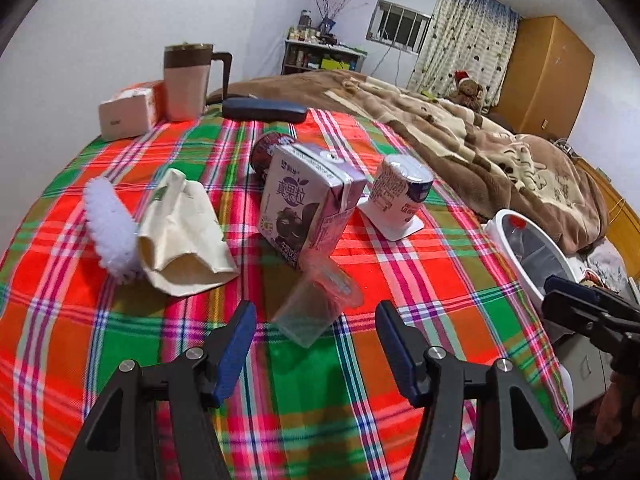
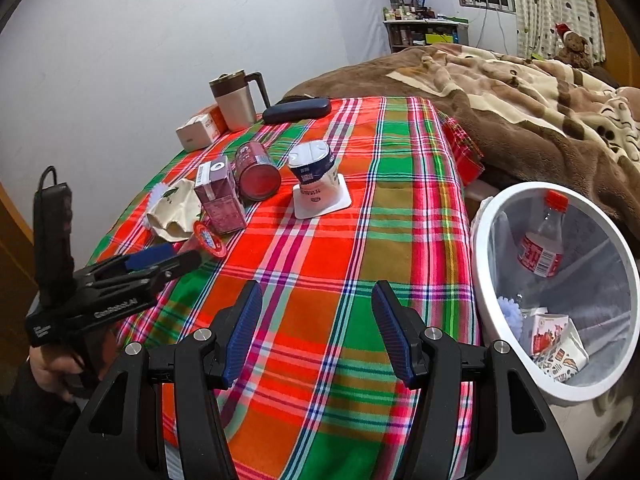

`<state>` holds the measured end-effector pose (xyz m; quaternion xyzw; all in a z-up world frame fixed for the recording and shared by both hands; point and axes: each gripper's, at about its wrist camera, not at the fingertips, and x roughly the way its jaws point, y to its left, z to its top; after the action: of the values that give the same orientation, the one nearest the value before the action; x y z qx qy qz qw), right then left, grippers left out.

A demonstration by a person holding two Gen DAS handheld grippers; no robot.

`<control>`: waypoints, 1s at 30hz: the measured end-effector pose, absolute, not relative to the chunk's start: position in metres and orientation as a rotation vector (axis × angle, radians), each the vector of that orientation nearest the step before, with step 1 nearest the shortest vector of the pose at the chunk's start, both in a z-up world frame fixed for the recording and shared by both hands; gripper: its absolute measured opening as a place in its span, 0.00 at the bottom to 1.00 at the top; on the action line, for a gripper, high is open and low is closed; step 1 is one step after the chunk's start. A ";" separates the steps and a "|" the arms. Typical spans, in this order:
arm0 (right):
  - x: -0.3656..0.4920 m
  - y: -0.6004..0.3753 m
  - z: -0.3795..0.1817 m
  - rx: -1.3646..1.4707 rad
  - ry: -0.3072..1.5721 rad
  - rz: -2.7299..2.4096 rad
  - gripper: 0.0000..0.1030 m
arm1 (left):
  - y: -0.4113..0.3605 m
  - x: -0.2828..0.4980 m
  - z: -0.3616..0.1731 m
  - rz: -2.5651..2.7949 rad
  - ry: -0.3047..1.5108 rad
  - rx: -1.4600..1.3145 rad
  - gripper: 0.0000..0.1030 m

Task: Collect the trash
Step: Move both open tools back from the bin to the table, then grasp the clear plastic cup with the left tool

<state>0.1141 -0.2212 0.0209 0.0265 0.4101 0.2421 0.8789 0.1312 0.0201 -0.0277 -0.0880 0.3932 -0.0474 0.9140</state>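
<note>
My left gripper [image 1: 316, 320] is open, its jaws either side of a clear plastic cup with a pink lid [image 1: 316, 304] lying on the plaid tablecloth [image 1: 200, 360]. Behind the cup stand a purple drink carton [image 1: 308, 208], a fallen dark red can [image 1: 268, 152] and an upturned yogurt cup [image 1: 400, 196]. A crumpled cream cloth bag [image 1: 184, 236] and a white fluffy piece [image 1: 110, 228] lie to the left. My right gripper [image 2: 316, 312] is open and empty over the table near the white bin [image 2: 484, 240], which holds a bottle [image 2: 540, 240] and a carton [image 2: 556, 344].
At the table's back stand a mug [image 1: 186, 80], a tissue box [image 1: 128, 110] and a dark glasses case [image 1: 264, 110]. A bed with a brown blanket [image 1: 460, 132] lies right of the table. The white bin [image 1: 496, 224] stands at the table's right edge.
</note>
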 end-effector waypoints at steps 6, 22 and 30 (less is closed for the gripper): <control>0.123 -0.215 0.019 0.053 0.865 0.500 0.57 | 0.020 0.144 -0.039 -0.113 0.855 -0.202 0.51; 0.139 -0.172 0.023 0.006 0.861 0.573 0.57 | 0.053 0.110 -0.024 -0.092 0.785 -0.284 0.51; 0.151 -0.135 0.024 -0.037 0.852 0.635 0.57 | 0.077 0.100 -0.022 -0.056 0.762 -0.310 0.51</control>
<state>0.1509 -0.1354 0.0243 -0.0178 0.4062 0.3028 0.8620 0.0998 0.0774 -0.0217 -0.1509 0.3705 -0.0273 0.9161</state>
